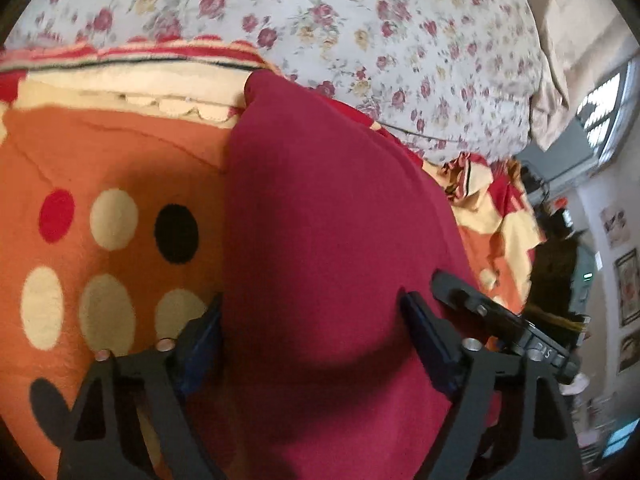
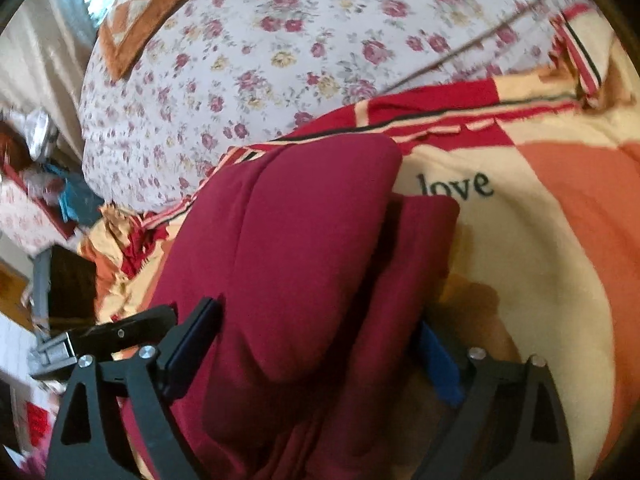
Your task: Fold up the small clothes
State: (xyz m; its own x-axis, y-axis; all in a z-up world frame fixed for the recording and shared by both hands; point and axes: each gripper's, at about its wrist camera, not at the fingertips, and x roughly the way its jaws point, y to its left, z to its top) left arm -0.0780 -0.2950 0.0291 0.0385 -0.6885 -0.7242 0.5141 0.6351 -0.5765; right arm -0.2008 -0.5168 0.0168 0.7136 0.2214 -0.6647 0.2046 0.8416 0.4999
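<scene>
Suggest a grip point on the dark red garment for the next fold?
Probably the near edge of the dark red garment, approached from the near side. It lies doubled on the blanket, running away from the cameras, with both open claws straddling that end: left claw, right claw.

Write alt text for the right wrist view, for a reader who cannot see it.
A folded dark red garment lies on an orange and cream blanket printed with the word "love", between the open fingers of the right tool. Behind it spreads a white bedsheet with red roses, and the left tool shows at the lower left.
</scene>
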